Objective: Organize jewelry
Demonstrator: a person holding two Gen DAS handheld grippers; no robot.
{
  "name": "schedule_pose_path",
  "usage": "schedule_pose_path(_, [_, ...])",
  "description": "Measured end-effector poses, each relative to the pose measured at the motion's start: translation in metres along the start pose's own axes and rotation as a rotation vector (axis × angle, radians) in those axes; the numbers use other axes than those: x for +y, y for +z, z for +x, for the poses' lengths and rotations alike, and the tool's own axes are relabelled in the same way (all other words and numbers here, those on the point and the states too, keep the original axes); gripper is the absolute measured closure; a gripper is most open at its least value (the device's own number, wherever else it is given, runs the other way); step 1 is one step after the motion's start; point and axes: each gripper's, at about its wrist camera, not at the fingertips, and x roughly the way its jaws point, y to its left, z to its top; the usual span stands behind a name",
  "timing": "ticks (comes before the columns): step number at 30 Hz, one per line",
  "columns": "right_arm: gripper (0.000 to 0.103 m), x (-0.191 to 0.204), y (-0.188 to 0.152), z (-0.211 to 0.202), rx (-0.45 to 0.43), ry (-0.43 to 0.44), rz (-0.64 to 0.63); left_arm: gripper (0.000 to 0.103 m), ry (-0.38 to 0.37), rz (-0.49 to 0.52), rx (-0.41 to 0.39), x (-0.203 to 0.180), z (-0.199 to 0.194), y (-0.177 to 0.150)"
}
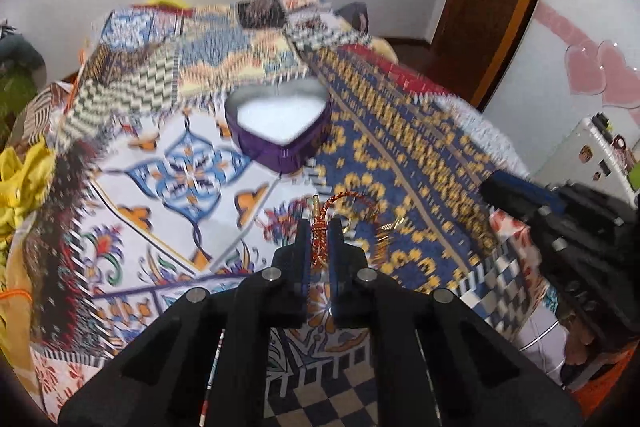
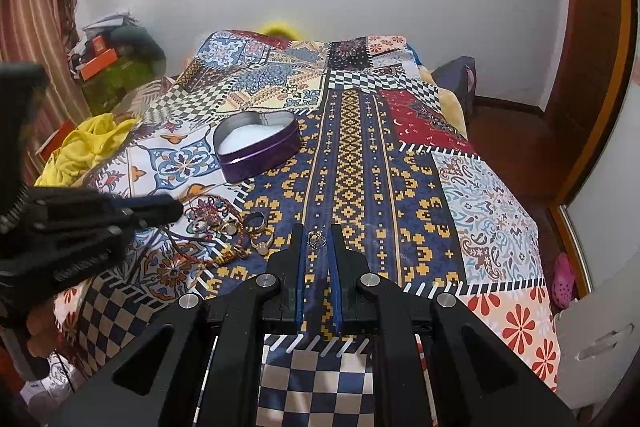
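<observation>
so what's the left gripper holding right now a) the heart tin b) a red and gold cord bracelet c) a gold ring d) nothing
b: in the left wrist view the left gripper is pinched shut on a red and gold cord bracelet, whose loop curves out past the fingertips; the purple heart tin sits open farther along the bedspread.

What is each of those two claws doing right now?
Left gripper: shut on a red-and-gold cord bracelet.
Right gripper: shut on a small silver pendant.
</observation>
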Motion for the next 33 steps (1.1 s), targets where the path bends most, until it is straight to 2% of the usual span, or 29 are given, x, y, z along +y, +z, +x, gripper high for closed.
schedule_pose_path(6, [0.094,0.006,0.009,-0.004,-0.025,0.005,-0.013,0.097,-0.020,-0.025,-0.065,0.010,-0.021,0.019])
schedule_pose_path(17, [0.094,0.016,0.035,-0.004,-0.085,0.018,-0.046,0.097,0.011,-0.042,-0.163,0.031,-0.040,0.045])
schedule_pose_path(33, [0.094,0.030,0.071,0.011,-0.155,0.062,-0.069,0.097,0.018,-0.038,-0.170,0.045,-0.018,0.070])
